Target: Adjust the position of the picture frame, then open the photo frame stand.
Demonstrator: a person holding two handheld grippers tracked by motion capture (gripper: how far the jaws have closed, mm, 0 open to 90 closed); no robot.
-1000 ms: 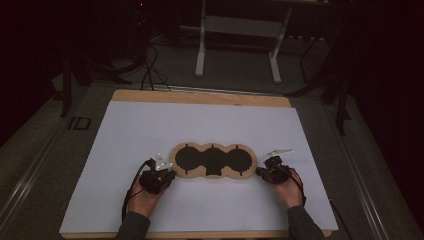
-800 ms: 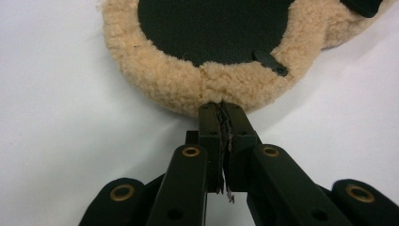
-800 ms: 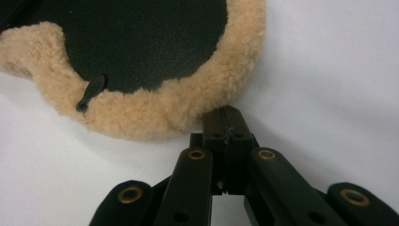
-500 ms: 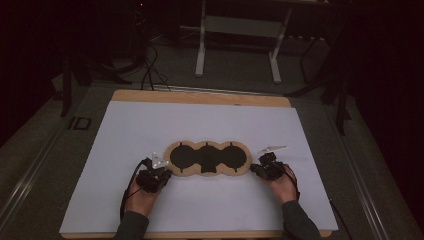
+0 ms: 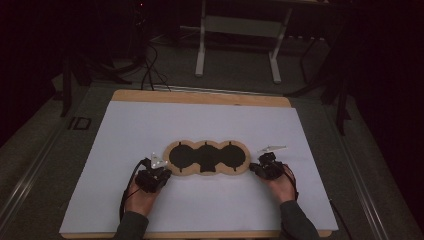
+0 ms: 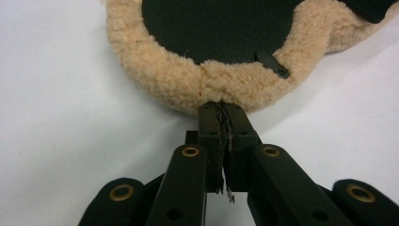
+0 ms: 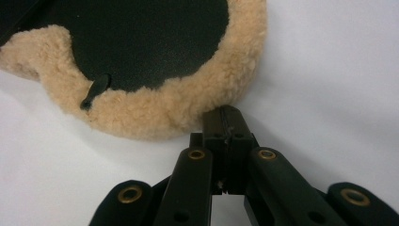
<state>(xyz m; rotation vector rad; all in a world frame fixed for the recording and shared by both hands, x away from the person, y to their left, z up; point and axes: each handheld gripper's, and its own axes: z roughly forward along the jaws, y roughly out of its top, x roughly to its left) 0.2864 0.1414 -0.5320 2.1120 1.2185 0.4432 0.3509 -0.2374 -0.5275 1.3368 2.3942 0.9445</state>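
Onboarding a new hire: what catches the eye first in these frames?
A tan fleece pad with three black round panels lies mid-sheet on the white table cover. The left gripper and right gripper, jaws shut, pinch the fleece rim at opposite ends, each held by a hand near the table's front edge.

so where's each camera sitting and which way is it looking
High view: above the person's side of the table, looking forward and down; both forearms, left gripper, right gripper.
Left gripper view: on the left gripper, looking along its shut jaws, which pinch the fleece edge of the mat.
Right gripper view: on the right gripper, jaws shut at the mat's edge.
All share the mat.
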